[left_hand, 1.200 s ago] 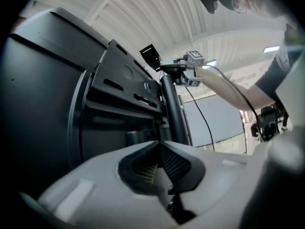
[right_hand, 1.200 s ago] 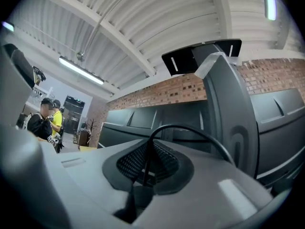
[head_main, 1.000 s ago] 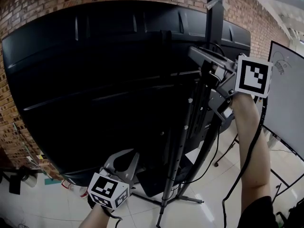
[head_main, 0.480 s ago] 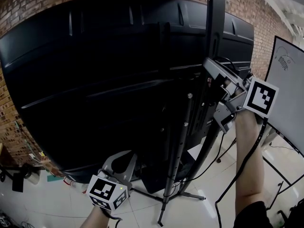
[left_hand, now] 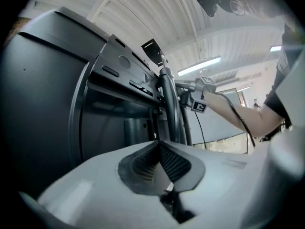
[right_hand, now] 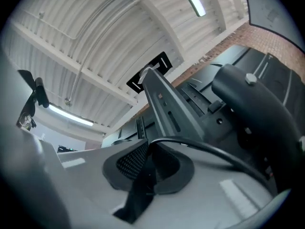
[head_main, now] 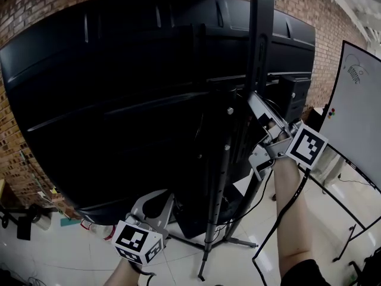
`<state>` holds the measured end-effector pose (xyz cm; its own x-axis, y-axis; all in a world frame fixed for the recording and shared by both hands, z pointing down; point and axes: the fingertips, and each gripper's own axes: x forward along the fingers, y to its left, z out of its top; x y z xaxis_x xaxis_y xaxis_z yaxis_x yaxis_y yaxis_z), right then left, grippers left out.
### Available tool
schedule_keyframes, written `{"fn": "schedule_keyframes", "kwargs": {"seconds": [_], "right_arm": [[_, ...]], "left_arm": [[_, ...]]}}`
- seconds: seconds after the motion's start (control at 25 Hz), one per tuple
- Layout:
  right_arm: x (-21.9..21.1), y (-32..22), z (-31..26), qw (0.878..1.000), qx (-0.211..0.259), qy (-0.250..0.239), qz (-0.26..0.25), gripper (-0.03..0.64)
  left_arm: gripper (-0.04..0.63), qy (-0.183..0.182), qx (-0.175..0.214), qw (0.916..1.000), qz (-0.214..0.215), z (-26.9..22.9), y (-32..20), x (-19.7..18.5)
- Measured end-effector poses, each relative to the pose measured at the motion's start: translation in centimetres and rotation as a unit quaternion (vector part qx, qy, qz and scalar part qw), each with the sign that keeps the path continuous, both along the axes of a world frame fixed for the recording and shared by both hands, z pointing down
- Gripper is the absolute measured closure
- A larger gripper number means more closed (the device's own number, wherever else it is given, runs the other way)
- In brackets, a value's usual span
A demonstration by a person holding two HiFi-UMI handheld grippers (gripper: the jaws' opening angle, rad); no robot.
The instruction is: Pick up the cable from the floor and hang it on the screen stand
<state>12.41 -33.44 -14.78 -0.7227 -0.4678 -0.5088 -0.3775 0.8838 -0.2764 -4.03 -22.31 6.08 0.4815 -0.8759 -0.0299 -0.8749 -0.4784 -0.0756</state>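
Observation:
The screen stand's upright post (head_main: 260,34) rises behind the big black screen (head_main: 119,100). Pointing up and to the left, my right gripper (head_main: 255,103) lies against that post, shut on the black cable (head_main: 280,219), which hangs down beside the forearm. In the right gripper view the cable (right_hand: 214,154) comes out between the pads of the right gripper (right_hand: 148,147) and curves right, in front of the stand post (right_hand: 167,109). Its jaws have just been opening slightly, with the cable still between them. Low near the screen's bottom edge, my left gripper (head_main: 158,195) is shut with nothing in it (left_hand: 159,144).
A whiteboard (head_main: 357,100) on a thin frame stands at the right. The stand's tripod legs (head_main: 229,246) spread over the white tiled floor. A brick wall (head_main: 12,154) runs behind the screen, with small objects (head_main: 24,225) on the floor at the left.
My right gripper has come down along the stand post and moved left, rolling as it went, with the cable still in it. The left gripper has stayed in place.

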Motion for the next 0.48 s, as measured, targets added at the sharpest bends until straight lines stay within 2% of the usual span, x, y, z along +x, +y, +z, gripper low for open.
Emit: {"fn": "schedule_keyframes", "kwargs": {"seconds": [0.12,0.28,0.48], "right_arm": [[0.0,0.3,0.5,1.000,0.007,-0.015,-0.002,0.581],[-0.4,1.0,0.8,0.999,0.016,-0.033,-0.008,0.575],[-1.4,2.0,3.8,1.000,0.006,0.006,0.001,0.568]], "left_arm": [[0.591,0.003,0.015,0.9999,0.005,0.4,0.5,0.0],[0.591,0.014,0.039,0.9991,-0.009,0.4,1.0,-0.6],[0.591,0.010,0.023,0.9996,-0.014,2.2,1.8,-0.6]]}}
